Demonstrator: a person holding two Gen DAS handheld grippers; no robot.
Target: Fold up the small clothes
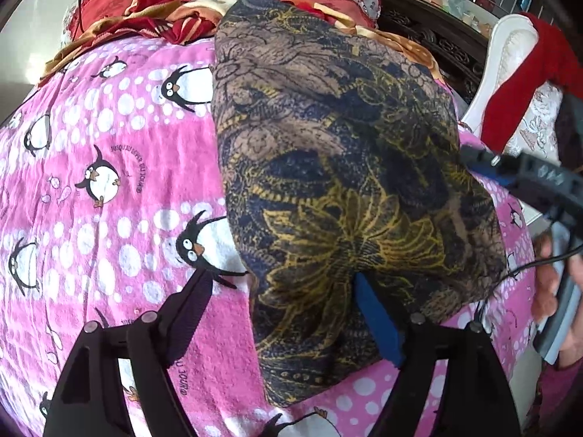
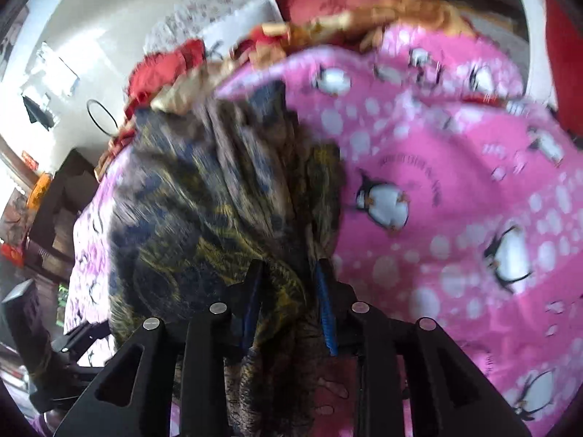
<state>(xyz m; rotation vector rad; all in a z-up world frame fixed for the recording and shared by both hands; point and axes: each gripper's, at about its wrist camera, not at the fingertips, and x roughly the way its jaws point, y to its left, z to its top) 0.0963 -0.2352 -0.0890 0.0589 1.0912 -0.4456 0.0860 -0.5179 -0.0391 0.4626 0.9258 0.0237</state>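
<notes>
A brown, navy and yellow flower-patterned garment lies spread on the pink penguin blanket. My left gripper stands wide open at the garment's near edge. Its left finger rests on bare blanket, and its blue-padded right finger lies against the cloth, partly covered by it. My right gripper reaches the garment's right edge, with a hand behind it. In the blurred right wrist view, my right gripper is shut on a bunched fold of the garment, which hangs between the blue pads.
Red and orange bedding is piled at the back of the blanket. A white chair draped with red cloth stands at the right, past a dark carved headboard. Dark shelves stand off the bed's left side.
</notes>
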